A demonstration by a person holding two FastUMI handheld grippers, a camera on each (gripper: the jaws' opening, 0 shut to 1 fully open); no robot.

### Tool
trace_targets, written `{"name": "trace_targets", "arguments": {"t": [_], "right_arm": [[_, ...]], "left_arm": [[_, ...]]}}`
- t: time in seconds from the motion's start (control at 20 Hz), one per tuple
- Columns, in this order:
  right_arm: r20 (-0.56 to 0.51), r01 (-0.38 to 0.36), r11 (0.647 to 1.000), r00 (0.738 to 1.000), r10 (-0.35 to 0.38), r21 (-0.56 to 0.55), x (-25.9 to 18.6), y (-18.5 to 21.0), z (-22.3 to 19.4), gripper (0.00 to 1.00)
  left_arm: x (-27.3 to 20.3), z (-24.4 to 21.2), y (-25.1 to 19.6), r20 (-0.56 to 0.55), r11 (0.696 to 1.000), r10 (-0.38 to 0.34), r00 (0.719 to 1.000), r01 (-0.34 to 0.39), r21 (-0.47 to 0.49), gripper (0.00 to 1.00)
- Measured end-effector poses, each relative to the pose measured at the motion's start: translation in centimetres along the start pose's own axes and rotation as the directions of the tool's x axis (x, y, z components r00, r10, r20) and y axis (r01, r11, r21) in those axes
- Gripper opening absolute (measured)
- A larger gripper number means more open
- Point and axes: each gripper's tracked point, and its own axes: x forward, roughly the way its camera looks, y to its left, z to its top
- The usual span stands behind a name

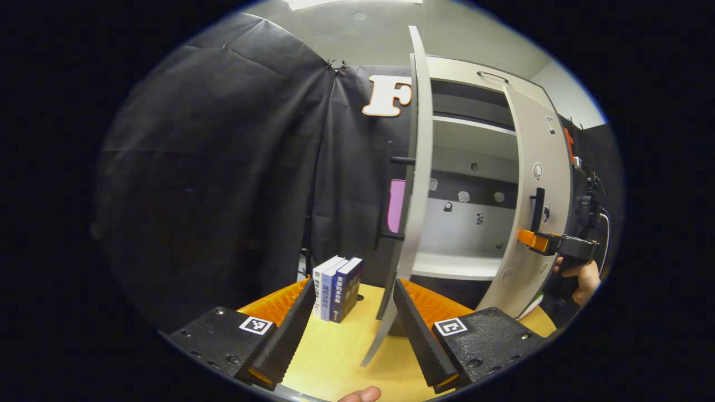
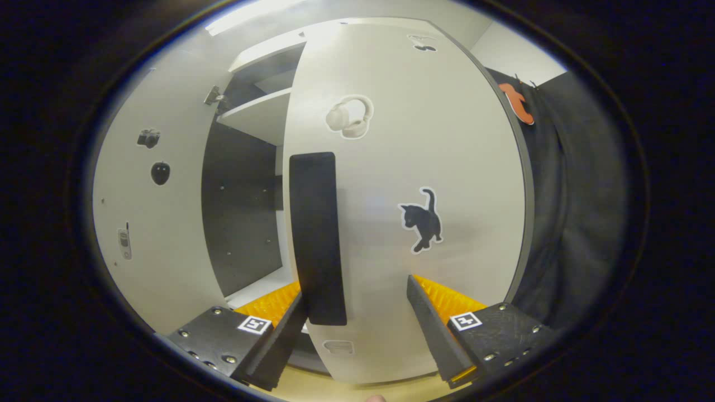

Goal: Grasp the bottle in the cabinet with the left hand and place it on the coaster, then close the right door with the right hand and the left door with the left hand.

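Left tool [image 1: 351, 329]: jaws wide apart, holding nothing, low over the tabletop [image 1: 335, 357]. Left door [image 1: 416, 184] stands edge-on just ahead, between the fingers, swung open; its handle [image 1: 391, 198] on the outer face. A pink object behind that edge, too hidden to tell if it is the bottle. Books [image 1: 338, 287] upright on the tabletop, left of the door.

Right tool [image 2: 357, 329]: jaws open, fingers either side of the right door's handle [image 2: 315, 240], not gripping it. Right door [image 2: 402, 195] partly open; shelf [image 2: 254, 114] visible beyond. Coaster not seen.
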Motion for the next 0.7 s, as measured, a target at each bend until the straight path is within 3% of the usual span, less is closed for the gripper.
{"name": "trace_targets", "arguments": {"t": [0.15,0.2,0.7], "right_arm": [[0.006,0.043,0.999,0.999,-0.043,-0.003,0.6,0.0,0.0,0.97],[0.01,0.057,0.998,0.998,-0.057,-0.004,0.7,0.0,-0.1,1.0],[0.04,0.13,0.991,0.991,-0.129,-0.028,1.0,0.0,-0.2,1.0]], "left_arm": [[0.8,1.1,0.9,0.007,1.0,-0.022,1.0,0.022,-0.021,0.85],[1.2,1.4,1.1,0.009,0.999,-0.033,0.999,0.034,-0.029,0.9],[5.2,3.0,0.1,0.009,0.988,-0.154,0.988,0.154,-0.016,0.9]]}}
